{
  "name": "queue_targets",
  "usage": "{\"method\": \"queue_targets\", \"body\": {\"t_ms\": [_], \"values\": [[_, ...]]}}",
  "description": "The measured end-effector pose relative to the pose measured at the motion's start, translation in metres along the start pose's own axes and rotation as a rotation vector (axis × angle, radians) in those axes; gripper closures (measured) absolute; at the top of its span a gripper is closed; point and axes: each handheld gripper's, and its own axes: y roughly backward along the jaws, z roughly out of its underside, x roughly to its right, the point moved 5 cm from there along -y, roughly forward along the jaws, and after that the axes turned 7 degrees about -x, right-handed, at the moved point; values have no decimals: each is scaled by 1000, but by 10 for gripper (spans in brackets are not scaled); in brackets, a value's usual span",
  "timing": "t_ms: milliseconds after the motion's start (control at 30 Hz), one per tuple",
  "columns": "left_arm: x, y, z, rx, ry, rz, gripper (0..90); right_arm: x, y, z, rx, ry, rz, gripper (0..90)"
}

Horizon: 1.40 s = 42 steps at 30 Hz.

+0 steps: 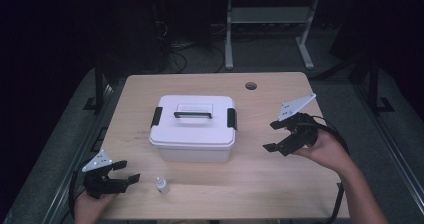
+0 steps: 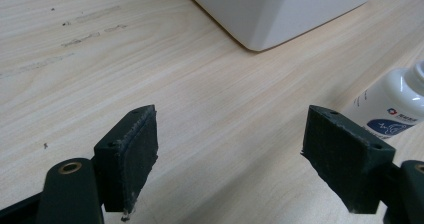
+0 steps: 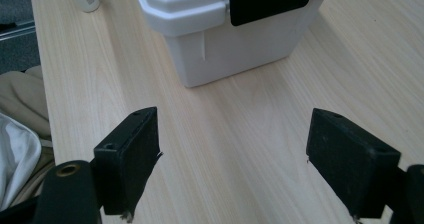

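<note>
Wooden desk [image 1: 280,184] carrying the work, seen from above and along each tool; at its centre stands the white storage box [image 1: 193,128], lid seated, carrying handle folded flat on top, and a black latch [image 1: 231,118] lying flush on each short end, so the box reads as closed and not yet opened; the right tongs [image 1: 274,135], held in the person's hand to the right of the box and near it, have their jaws spread wide with nothing between them, and the right gripper view looks past those jaws toward the latched end of the box [image 3: 240,34]; the left tongs [image 1: 126,170], low at the near left corner of the desk, are likewise spread and empty; a small white bottle [image 1: 161,185] stands upright just beside them, near the front edge and apart from the box, and shows at the right margin of the left gripper view [image 2: 395,109]; judged from this arrangement, the work stands at its outset: nothing is grasped, both latches remain to be released, and the bottle remains to be lifted.
</note>
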Motion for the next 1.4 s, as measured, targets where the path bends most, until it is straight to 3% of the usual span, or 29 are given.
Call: {"method": "queue_targets", "body": {"t_ms": [767, 1400], "values": [[0, 1, -1, 3, -4, -9, 220, 1, -6, -62, -48, 106, -24, 202], [1, 3, -4, 22, -4, -3, 220, 2, -8, -89, -52, 136, -37, 207]]}}
